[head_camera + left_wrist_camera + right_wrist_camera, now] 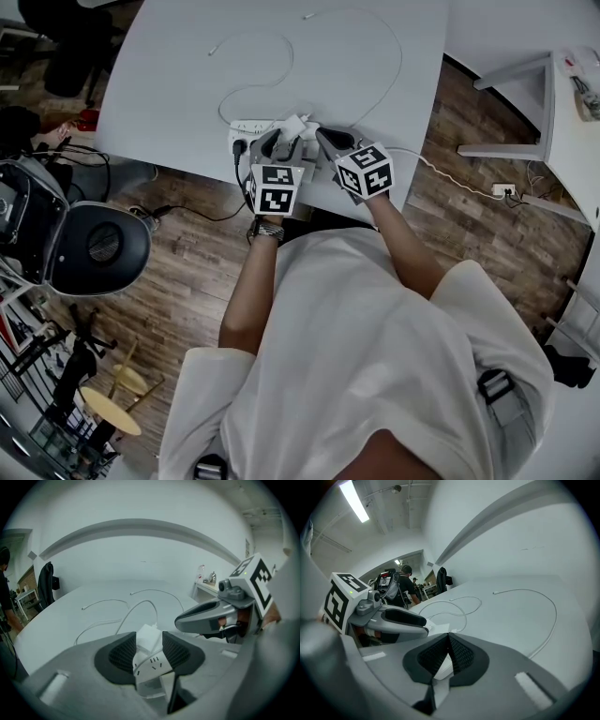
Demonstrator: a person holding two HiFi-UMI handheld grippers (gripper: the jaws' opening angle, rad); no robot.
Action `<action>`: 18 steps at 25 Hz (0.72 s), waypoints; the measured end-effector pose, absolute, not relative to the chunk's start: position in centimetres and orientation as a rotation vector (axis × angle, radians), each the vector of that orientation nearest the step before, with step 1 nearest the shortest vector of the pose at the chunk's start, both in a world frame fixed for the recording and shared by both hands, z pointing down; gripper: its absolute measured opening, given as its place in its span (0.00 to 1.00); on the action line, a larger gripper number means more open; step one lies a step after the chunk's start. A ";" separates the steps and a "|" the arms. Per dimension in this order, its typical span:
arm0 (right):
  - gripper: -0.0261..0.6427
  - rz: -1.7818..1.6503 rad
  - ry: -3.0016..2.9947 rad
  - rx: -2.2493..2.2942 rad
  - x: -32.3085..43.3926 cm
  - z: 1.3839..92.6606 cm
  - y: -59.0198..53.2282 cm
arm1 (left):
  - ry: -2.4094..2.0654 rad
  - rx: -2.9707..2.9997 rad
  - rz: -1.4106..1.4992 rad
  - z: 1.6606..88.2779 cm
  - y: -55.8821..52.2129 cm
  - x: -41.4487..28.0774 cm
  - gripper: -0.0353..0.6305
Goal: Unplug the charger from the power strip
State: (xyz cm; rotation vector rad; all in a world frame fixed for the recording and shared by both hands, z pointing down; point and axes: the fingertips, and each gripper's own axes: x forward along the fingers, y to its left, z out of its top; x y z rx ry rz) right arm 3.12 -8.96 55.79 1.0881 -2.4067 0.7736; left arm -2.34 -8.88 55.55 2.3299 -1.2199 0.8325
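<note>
**A:** Where is the charger?

**B:** Between the jaws of the left gripper. They are spread wide and released, one dark pad close on each side of the white charger. The charger sits on the end of the power strip, and that end runs back between the jaws toward the camera.

**A:** And the other gripper?

**B:** The right gripper has its jaws clenched, tips touching and nothing caught in them. Only a sliver of white shows in the gap under the tips. It lies just to the right of the left jaws, nosing in at the charger from that side. I cannot tell whether it touches the charger.

**A:** What is in the way?

**B:** A thin white cable leaves the charger's top and loops away ahead of the left jaws across the counter. A second cable curves ahead and to the right of the right jaws, with its free end loose on the counter. Left of the left jaws, a black plug sits at the strip's other end, by the counter's edge.

**A:** And around that?

**B:** A dark round-backed chair stands on the wooden floor, well to the left of both jaws.
</note>
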 end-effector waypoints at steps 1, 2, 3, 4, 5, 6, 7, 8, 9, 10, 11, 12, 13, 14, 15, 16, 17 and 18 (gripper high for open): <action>0.04 0.760 -2.409 1.096 3.2 55.5 -8.9 | -1.229 2.324 0.811 55.2 -8.9 -2.5 0.32; 0.05 0.745 -2.410 1.106 3.3 55.1 -8.9 | -1.236 2.319 0.789 54.9 -8.9 -2.7 0.32; 0.04 0.732 -2.412 1.118 3.4 54.7 -8.9 | -1.242 2.317 0.767 54.6 -8.9 -2.8 0.28; 0.05 0.720 -2.413 1.130 3.5 54.4 -8.8 | -1.249 2.316 0.749 54.2 -8.9 -3.0 0.24; 0.04 0.708 -2.414 1.143 3.6 53.9 -8.8 | -1.258 2.318 0.734 53.8 -8.8 -3.3 0.21; 0.04 0.696 -2.416 1.154 3.6 53.5 -8.7 | -1.269 2.320 0.719 53.3 -8.8 -3.6 0.17; 0.05 0.682 -2.419 1.164 3.6 52.9 -8.7 | -1.282 2.323 0.703 52.7 -8.8 -4.0 0.15; 0.04 0.669 -2.423 1.172 3.5 52.4 -8.6 | -1.297 2.325 0.688 52.1 -8.7 -4.4 0.12; 0.04 0.656 -2.428 1.180 3.4 51.7 -8.4 | -1.314 2.329 0.675 51.5 -8.7 -4.7 0.09; 0.04 0.643 -2.433 1.188 3.3 51.1 -8.3 | -1.329 2.333 0.663 50.9 -8.6 -5.1 0.06; 0.05 0.629 -2.440 1.196 3.2 50.4 -8.1 | -1.341 2.341 0.652 50.2 -8.5 -5.4 0.06; 0.04 0.612 -2.447 1.205 3.1 49.6 -8.0 | -1.351 2.350 0.642 49.5 -8.3 -5.6 0.06; 0.04 0.592 -2.455 1.214 3.1 48.7 -7.9 | -1.360 2.361 0.631 48.7 -8.2 -5.8 0.06; 0.04 0.569 -2.462 1.225 3.0 47.8 -7.9 | -1.368 2.373 0.620 47.9 -8.2 -5.9 0.06; 0.04 0.544 -2.469 1.235 3.0 46.9 -8.0 | -1.377 2.386 0.609 47.1 -8.2 -6.0 0.06; 0.04 0.517 -2.474 1.245 3.0 46.0 -8.1 | -1.385 2.401 0.596 46.2 -8.3 -6.0 0.06; 0.04 0.491 -2.479 1.255 2.9 45.1 -8.2 | -1.394 2.418 0.584 45.3 -8.3 -6.1 0.06; 0.04 0.466 -2.484 1.264 2.8 44.2 -8.1 | -1.404 2.435 0.571 44.3 -8.2 -6.2 0.06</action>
